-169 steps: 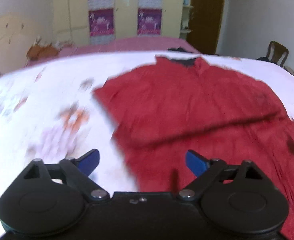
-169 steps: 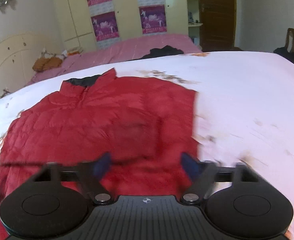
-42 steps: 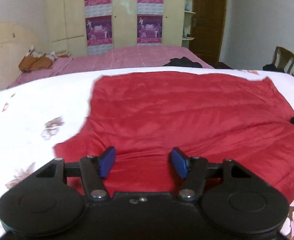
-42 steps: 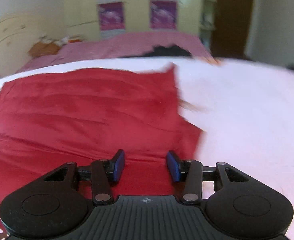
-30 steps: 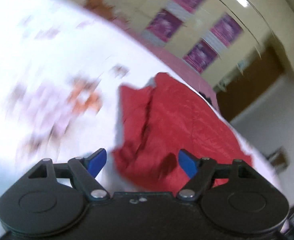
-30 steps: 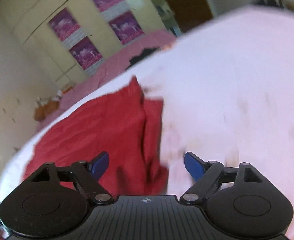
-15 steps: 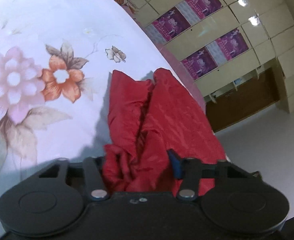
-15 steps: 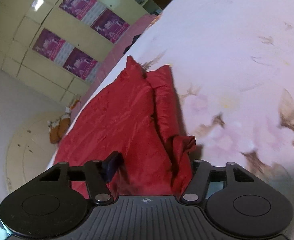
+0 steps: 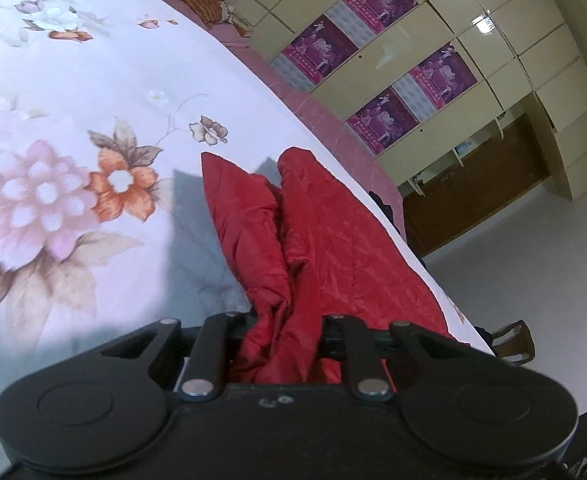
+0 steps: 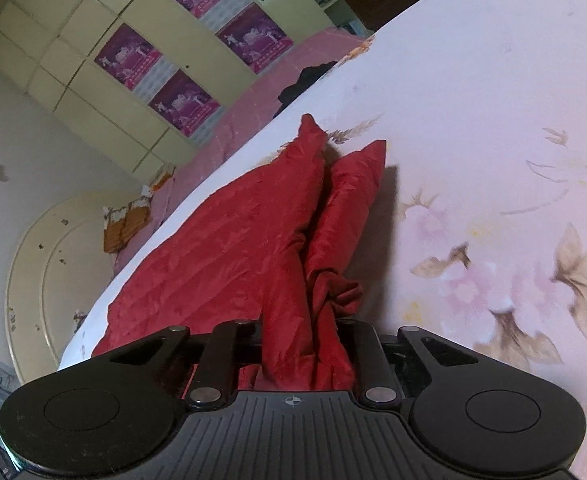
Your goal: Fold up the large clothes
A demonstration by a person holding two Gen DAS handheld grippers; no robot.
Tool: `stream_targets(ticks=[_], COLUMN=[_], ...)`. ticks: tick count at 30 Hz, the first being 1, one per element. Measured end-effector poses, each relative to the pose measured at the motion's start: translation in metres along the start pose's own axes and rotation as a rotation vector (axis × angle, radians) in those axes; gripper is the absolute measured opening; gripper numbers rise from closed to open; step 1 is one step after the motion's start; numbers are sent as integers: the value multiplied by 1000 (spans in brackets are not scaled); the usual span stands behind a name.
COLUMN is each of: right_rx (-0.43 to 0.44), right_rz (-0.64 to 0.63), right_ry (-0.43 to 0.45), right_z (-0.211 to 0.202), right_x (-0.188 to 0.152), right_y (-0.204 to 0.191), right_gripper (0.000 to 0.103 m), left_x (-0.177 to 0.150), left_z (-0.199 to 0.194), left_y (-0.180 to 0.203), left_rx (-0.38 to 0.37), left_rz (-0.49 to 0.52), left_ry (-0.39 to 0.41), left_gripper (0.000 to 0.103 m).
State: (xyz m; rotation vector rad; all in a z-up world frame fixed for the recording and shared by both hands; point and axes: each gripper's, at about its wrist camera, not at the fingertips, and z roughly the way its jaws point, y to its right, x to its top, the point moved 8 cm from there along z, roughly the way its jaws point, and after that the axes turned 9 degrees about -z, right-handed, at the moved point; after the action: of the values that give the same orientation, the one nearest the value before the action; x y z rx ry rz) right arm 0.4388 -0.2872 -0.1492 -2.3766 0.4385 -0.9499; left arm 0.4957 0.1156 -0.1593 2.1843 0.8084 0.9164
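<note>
Item: red quilted garment [image 9: 333,248], on the floral bed [image 9: 53,120], folded in part. My left gripper [image 9: 281,344] and right gripper [image 10: 305,352] are closing, fabric bunched between the fingers. Remaining, I judge: further folds.

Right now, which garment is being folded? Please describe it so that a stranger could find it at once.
Look at the large bed covered by a white floral bedspread. On it lies a red quilted jacket, its ends bunched between the closing jaws of the left gripper and the right gripper. It is the only red thing on the bedspread; the dark clothing lies beyond it.
</note>
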Motion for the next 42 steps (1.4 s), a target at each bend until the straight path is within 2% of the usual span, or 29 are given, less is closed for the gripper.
stream_targets(ticks=[9,21,26,31,34,35,36,37,38,39,41,42], right_rx=[22,35,39,21,3,4,10,-4,-52,-96,-139,-142], right_rz=[28,-5,0,-5,-1,3,12,17,11,4,1,9], right_ry=[-14,-27,-32,-66,-85,-84,-80,-76,-59,-18,53,71], right_z=[-57,-130,-145,-132,-120,-119,-119,-121,-128,-138,-163,-171], right_x=[-44,-103,-113,-118,-123,-122,-122,-120,-121,-118,-110,-107], right_y=[9,16,23,32,37,38,39,42,50,56,67,70], right_gripper=[17,17,17,17,17,17,19,37,59,64,66,66], left_x=[-38,-90,-104,-114,-119,-119,-119,-120,-121,-123,-125,-128], left_z=[-57,-127,-140,-129,-126,-127,-130,-136,-144,-154,-167,-172], left_y=[-20,-47,-54,-69,-74,-74,-73,-72,-70,-69,-71,-76], left_rx=[7,10,11,47,72,68,65,58,58,62,80,79], left_rz=[-12,-44,-54,-51,-51,-50,-49,-50,-47,-26,4,-23], left_ry=[-2,18,24,22,22,25,38,58,74,101,124,120], left_gripper=[16,16,16,18,30,38,55,62,80,85,85,83])
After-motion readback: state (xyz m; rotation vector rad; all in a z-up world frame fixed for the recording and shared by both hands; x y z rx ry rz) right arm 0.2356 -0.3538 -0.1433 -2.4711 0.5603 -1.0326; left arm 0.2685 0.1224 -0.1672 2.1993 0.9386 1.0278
